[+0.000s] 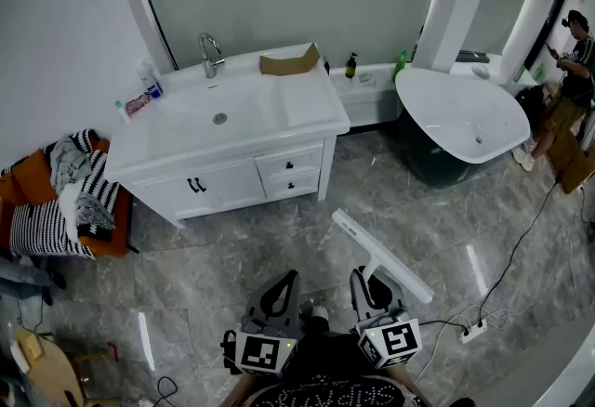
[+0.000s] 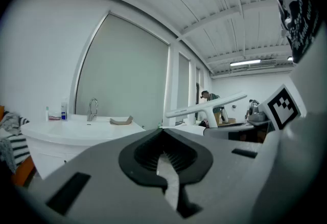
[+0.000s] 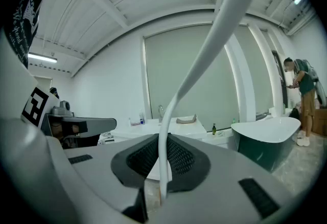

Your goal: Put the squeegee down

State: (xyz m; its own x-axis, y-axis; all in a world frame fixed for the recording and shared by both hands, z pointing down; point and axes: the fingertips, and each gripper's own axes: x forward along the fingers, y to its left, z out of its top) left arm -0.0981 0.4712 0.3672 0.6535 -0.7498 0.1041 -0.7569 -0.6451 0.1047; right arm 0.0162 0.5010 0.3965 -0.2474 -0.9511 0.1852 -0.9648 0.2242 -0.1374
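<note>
One load here: my right hand-held gripper is clamped on the handle of the squeegee, whose blade crosses just ahead of it, slanting far-left to near-right over the floor. The left hand-held gripper, alongside, is closed and empty.

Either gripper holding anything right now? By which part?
The right gripper is shut on the squeegee, clamping its white handle between the pads. The left gripper is shut with nothing in it.
</note>
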